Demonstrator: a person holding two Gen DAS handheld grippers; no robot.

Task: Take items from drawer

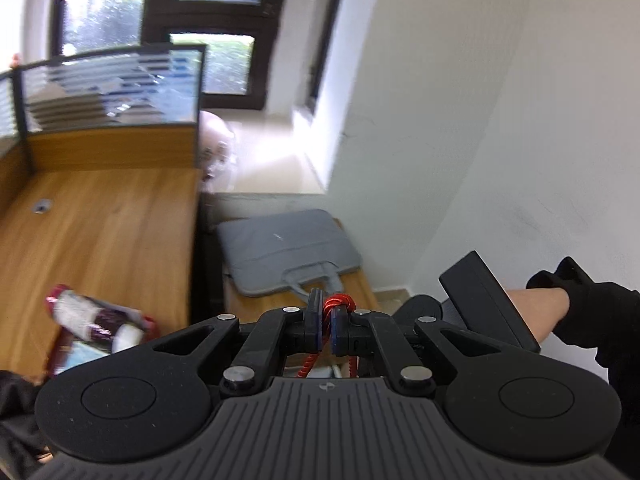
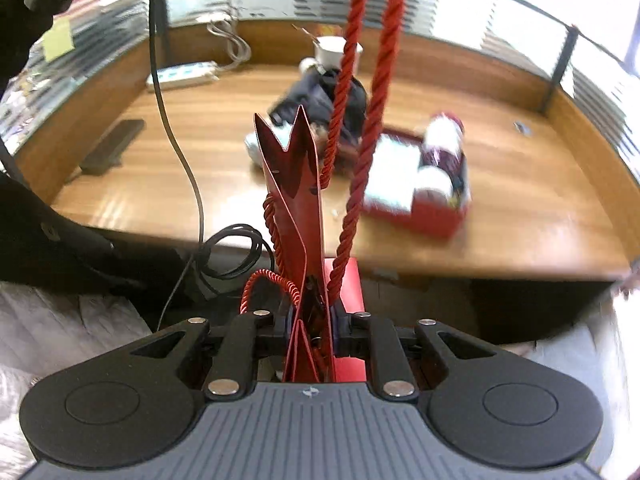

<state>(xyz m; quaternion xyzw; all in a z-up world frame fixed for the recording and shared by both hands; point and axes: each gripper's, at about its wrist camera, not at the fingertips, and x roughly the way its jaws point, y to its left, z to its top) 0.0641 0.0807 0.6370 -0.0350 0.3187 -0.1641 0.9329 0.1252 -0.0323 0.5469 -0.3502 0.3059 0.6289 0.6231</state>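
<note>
Field notes, mid-task. Several items already lie out on the desk (image 2: 120, 184): a red box (image 2: 424, 196) with a rolled item on it, a dark bundle (image 2: 320, 96) behind it, a white cup (image 2: 332, 50) further back. Judged from that, part of the emptying is done. No drawer shows clearly in either view, so what remains inside cannot be told.

Item in hand now: a flat red paper bag (image 2: 296, 184) with red rope handles (image 2: 376, 92).

Right gripper (image 2: 310, 332): jaws nearly closed, pinching the folded bag by its edge. The bag stands up and away from the fingers, its notched top toward the desk. Clamped, not loose.

Left gripper (image 1: 327, 326): jaws fully closed on the knotted red rope (image 1: 338, 304), knot sitting just above the pads, cord trailing down below them. In the right view the two rope strands run up and out of frame at the top, so the left gripper appears to hold the handle above while the right holds the bag body.

Bag is off any surface, carried between both grippers over the desk's near edge. Judgement: setting it down with the others is still to do.

Grey laptop sleeve (image 1: 288, 248) lies on a low side unit by the wall, untouched.
</note>
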